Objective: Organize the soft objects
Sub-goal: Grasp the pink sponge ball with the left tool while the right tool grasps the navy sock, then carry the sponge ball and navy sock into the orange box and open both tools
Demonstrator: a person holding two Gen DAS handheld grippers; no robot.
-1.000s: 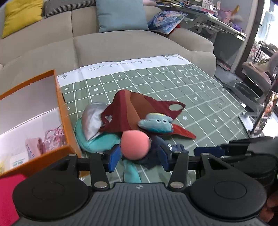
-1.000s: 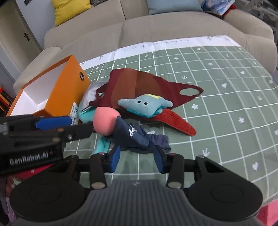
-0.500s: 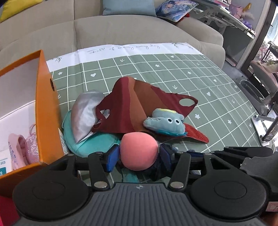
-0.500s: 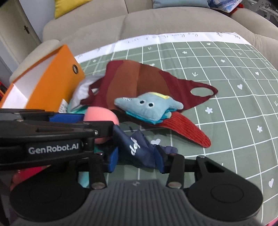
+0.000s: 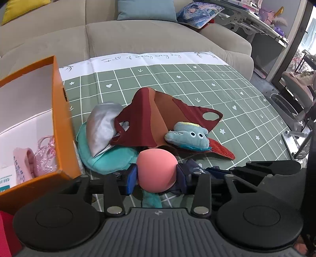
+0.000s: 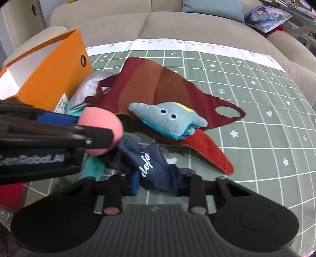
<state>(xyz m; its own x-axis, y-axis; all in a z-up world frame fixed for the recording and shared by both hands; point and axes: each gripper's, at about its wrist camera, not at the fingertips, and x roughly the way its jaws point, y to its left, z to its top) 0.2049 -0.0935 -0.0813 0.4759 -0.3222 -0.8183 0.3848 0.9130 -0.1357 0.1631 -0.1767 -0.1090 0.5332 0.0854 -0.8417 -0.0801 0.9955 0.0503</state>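
**Soft things heaped on a green grid mat, one in each gripper**

A green mat with a white grid [image 5: 197,83] covers the worktop, with a beige sofa [image 5: 138,37] behind it.

Nearest the left wrist camera, the left gripper [image 5: 157,179] has its blue-padded fingers [image 5: 132,179] closed on a pink foam ball [image 5: 156,172], which fills the gap between them. Just to its right, the right gripper [image 6: 156,182] has its fingers drawn in on a bunched navy cloth with white lettering [image 6: 152,164]; the cloth bulges forward out of the grip and touches the ball.

Beyond the ball lies the pile. A teal pouch [image 5: 110,158] sits at the left, just beside an orange box [image 5: 63,126], with a silver padded piece [image 5: 102,126] resting on top of it. A maroon and brown face mask [image 5: 158,114] spreads across the middle, overlapping the silver piece. A small blue plush toy with two eyes [image 5: 187,136] lies on the mask's right part, and a red ribbed cloth [image 5: 221,151] sticks out from under the toy toward the right.

Inside the box, pink items [image 5: 37,156] lie against the near wall.

On the sofa a blue cushion [image 5: 146,9] leans against the backrest.
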